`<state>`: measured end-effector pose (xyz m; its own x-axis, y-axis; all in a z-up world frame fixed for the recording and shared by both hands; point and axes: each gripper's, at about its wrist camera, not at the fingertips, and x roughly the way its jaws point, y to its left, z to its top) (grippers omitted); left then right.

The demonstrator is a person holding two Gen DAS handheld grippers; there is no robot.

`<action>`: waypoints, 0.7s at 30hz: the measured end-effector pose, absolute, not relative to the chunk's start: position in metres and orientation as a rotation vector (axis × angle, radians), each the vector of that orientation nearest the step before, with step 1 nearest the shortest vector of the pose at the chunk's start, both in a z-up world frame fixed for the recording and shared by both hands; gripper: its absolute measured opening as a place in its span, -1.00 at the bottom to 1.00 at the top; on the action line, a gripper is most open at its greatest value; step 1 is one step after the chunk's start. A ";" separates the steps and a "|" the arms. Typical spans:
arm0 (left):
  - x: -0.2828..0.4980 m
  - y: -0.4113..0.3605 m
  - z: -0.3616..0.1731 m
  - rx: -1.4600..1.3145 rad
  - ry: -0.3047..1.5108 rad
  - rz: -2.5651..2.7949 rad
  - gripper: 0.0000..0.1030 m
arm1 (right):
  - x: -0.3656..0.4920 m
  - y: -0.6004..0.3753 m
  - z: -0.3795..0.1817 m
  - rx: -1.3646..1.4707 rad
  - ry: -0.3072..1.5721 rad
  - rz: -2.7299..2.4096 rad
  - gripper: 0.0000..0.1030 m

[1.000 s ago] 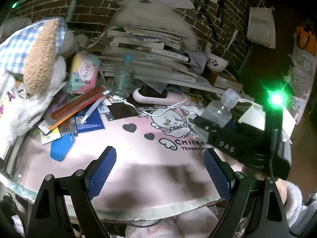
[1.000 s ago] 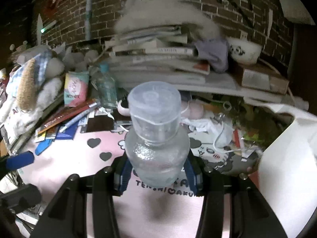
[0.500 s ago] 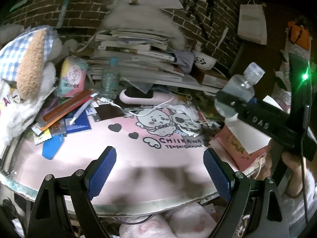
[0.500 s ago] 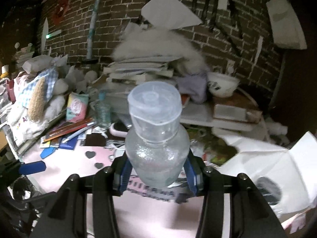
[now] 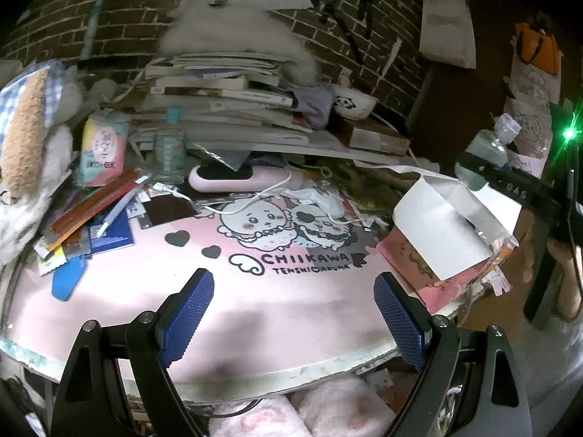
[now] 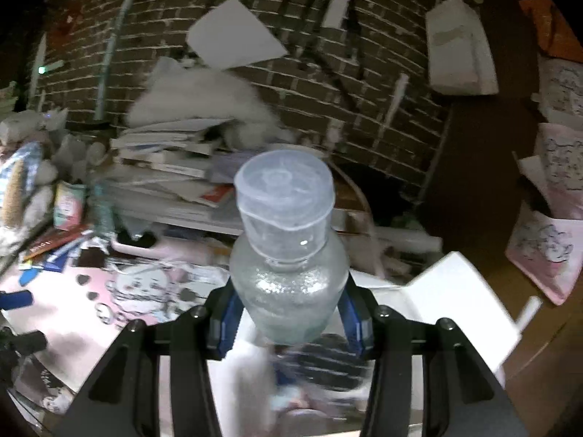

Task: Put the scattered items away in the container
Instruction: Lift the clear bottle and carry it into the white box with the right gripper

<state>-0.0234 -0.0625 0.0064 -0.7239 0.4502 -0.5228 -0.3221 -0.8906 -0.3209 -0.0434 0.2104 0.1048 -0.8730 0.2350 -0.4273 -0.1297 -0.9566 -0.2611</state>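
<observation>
1. Clutter lay farthest from the white-flapped container [image 5: 448, 233], on its left: pencils, a pen and a blue notebook [image 5: 109, 233] on the far left edge of the pink desk mat [image 5: 255, 291], with a tissue pack [image 5: 104, 149] and a second small bottle [image 5: 168, 153] behind them, all well apart from the container.
2. The left gripper [image 5: 293, 317] hovered over the mat's near edge, left of the container, its blue pads spread wide with nothing between them; it was idle, and it was the nearer hand to that left-side clutter.
3. The container stood at the mat's right edge, its white flaps folded open and a pink printed side facing the mat.
4. The clear plastic bottle [image 6: 288, 266] hung above and just right of the container in the left wrist view, clamped at its belly between the blue pads of the right gripper [image 6: 289, 313]; in the right wrist view the open white flaps and a blurred interior lay directly below the bottle's base.
5. The bottle's long axis ran along the fingers, cap pointing away from the wrist, so it sat roughly upright over the opening.
6. By this reading, the coming move depended on one relation: the container was straight beneath the bottle, so a descent and release by the right hand should drop it in, provided the flaps did not catch its base.
</observation>
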 end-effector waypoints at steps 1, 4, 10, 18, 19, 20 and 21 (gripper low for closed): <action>-0.024 -0.061 0.006 -0.856 -0.288 2.565 0.71 | -0.043 0.220 0.106 -0.711 -0.332 2.836 -0.14; -0.025 -0.058 0.006 -0.863 -0.282 2.563 0.71 | -0.043 0.241 0.106 -0.782 -0.359 2.787 -0.14; -0.027 -0.055 0.005 -0.870 -0.277 2.558 0.71 | -0.055 0.271 0.095 -1.033 -0.421 2.694 -0.14; -0.028 -0.050 0.005 -0.878 -0.261 2.552 0.71 | -0.079 0.288 0.077 -1.424 -0.543 2.528 -0.14; -0.028 -0.049 0.004 -0.879 -0.259 2.551 0.71 | -0.081 0.290 0.075 -1.453 -0.564 2.503 -0.14; -0.029 -0.048 0.004 -0.881 -0.258 2.551 0.71 | -0.083 0.291 0.074 -1.481 -0.579 2.480 -0.14; -0.029 -0.048 0.004 -0.884 -0.255 2.551 0.71 | -0.086 0.292 0.073 -1.513 -0.584 2.462 -0.14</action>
